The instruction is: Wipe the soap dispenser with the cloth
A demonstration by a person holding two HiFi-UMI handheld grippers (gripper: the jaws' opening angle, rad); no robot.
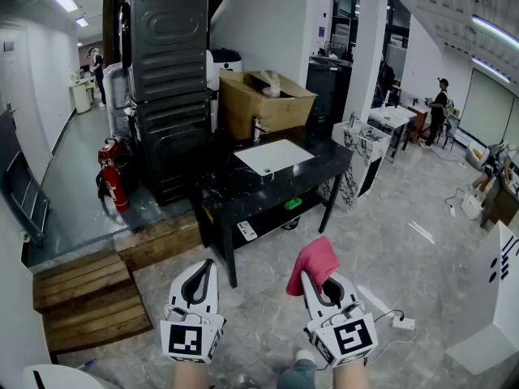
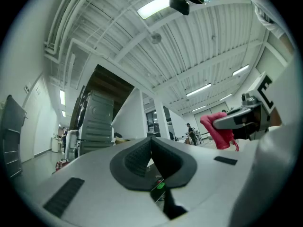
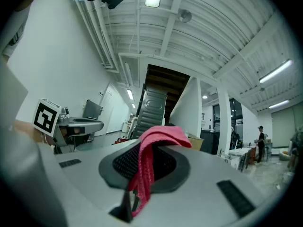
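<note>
pink cloth (image 1: 316, 259) clamped in the right gripper (image 1: 315, 285).

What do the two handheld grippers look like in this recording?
They match. The left gripper and right gripper have pale grey tapered shells with a black teardrop recess behind the jaws. The pads are dark and ribbed, and a cube with black-and-white square markers sits at the rear. No cables show.
</note>
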